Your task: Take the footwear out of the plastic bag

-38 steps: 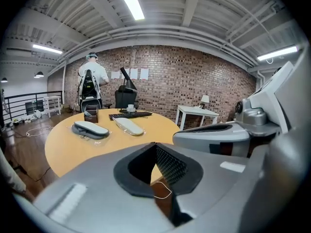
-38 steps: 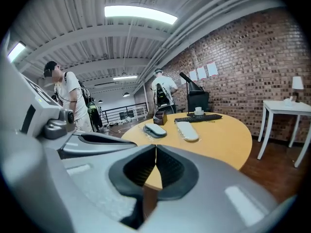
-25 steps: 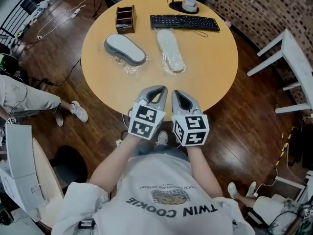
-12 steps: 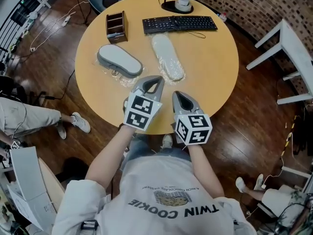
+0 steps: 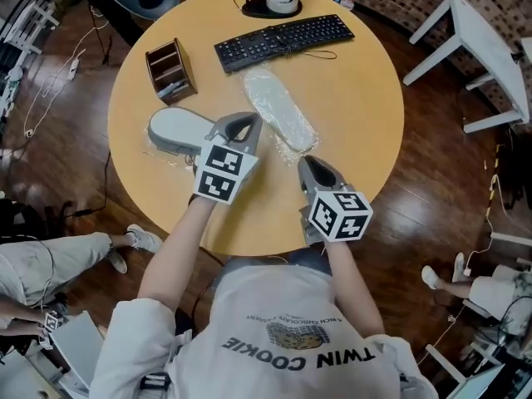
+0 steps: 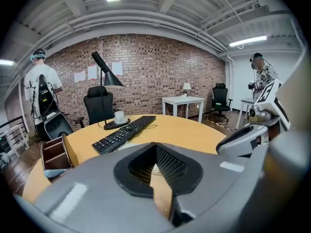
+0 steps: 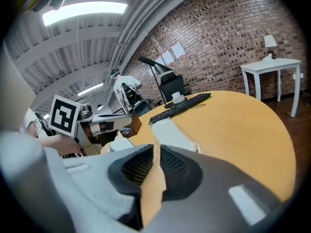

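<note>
Footwear wrapped in a clear plastic bag lies flat near the middle of the round table. In the head view its long axis runs on a diagonal, the far end close to the keyboard and the near end slanting right toward the person. Toe and heel cannot be told apart through the wrap. A second grey slipper lies to its left on crumpled film, its long axis running roughly left to right, in front of a wooden organiser. The left claw hangs over the gap between the two slippers, tips pinched together and empty. The right claw sits just short of the bag's near end, aimed along it. Its jaws have just been opening and stand slightly parted, with nothing between them.
</note>
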`<state>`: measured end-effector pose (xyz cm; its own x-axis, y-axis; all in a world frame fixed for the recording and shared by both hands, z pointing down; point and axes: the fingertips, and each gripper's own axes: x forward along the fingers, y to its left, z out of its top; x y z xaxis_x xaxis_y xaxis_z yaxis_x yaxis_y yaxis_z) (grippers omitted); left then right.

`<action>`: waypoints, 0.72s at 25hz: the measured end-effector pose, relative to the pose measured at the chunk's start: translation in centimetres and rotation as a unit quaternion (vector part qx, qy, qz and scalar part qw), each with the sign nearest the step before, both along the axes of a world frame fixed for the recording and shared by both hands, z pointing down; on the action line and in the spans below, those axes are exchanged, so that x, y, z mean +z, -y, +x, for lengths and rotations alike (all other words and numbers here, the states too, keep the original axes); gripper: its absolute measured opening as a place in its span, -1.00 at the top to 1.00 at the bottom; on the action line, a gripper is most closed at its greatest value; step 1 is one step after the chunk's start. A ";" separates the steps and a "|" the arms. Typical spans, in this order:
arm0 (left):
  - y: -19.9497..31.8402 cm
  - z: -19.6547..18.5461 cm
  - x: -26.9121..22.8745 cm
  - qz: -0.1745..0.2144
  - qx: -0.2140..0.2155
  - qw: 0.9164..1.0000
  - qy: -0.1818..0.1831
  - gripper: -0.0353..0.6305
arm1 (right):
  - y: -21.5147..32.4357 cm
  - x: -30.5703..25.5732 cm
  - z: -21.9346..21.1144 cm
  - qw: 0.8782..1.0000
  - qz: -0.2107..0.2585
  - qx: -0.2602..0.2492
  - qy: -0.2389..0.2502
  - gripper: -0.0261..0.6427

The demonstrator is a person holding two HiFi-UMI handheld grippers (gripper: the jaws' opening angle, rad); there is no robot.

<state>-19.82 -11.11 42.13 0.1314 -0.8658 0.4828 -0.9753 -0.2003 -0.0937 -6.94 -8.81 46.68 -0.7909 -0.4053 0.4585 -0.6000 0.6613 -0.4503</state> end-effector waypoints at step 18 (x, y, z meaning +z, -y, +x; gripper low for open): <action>9.1 -9.1 6.8 -0.049 0.101 0.992 0.049 0.89 | 3.7 5.3 0.6 0.981 -0.105 0.158 0.024 0.72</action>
